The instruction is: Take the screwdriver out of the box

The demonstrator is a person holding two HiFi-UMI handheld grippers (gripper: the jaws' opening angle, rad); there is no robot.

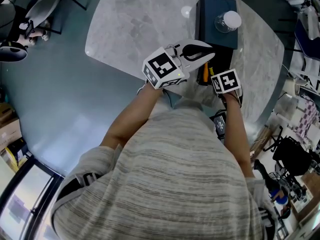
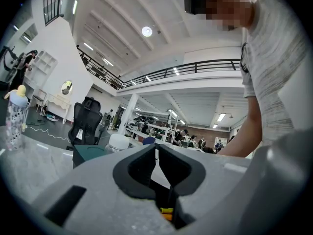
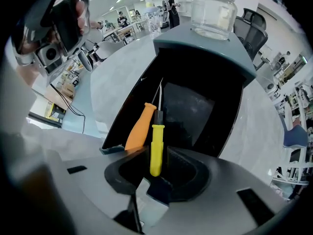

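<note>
Slim yellow-handled screwdriver [image 3: 156, 148] in dark box [image 3: 195, 106]

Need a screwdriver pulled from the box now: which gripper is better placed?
Right. The right gripper points down into the open box, its jaws either side of the yellow screwdriver handle. The left gripper is shut and points level, not into the box.

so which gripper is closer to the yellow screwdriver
Right. The right gripper points down with its open jaws either side of the yellow screwdriver handle. The left gripper, shut, hovers level higher up over the box.
</note>
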